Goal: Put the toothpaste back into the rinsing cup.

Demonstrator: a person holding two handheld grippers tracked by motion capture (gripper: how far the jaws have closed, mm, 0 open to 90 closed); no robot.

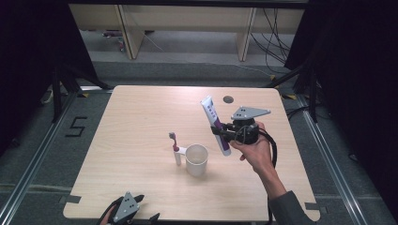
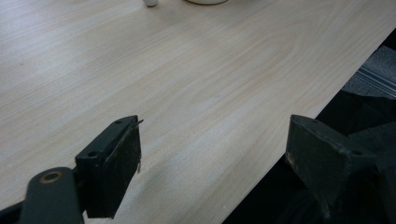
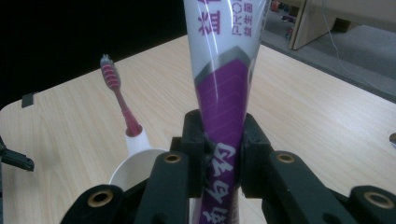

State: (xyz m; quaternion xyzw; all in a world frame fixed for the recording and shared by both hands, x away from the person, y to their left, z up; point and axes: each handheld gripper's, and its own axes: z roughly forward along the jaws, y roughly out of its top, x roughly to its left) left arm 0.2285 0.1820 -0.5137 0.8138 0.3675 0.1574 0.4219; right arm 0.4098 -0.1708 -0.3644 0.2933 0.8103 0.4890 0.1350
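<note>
**Ana:** High view first: the right gripper (image 1: pixel 224 132) has a white and purple toothpaste tube (image 1: pixel 215 124) clamped above the table (image 1: pixel 141 122), just right of the white cup (image 1: pixel 196 160). The tube leans up and away to the left, its purple end lowest.

**Ben:** What worries you?

**Ana:** The right gripper view shows the jaws pinching the tube's purple section (image 3: pixel 223 140) and denting it. It's soft and slick, so it could slide through the grip, or paste could squeeze out if the cap is loose. I can't make out the cap from here.

**Ben:** And the cup?

**Ana:** It's light and probably tips easily. A red toothbrush (image 1: pixel 175 146) stands upright touching its left side, though whether it sits in a holder or the handle is hard to tell. A careless swing of the tube could knock both over.

**Ben:** The other hand?

**Ana:** The left gripper (image 1: pixel 126 207) waits at the table's near edge, jaws spread wide, holding nothing.
</note>
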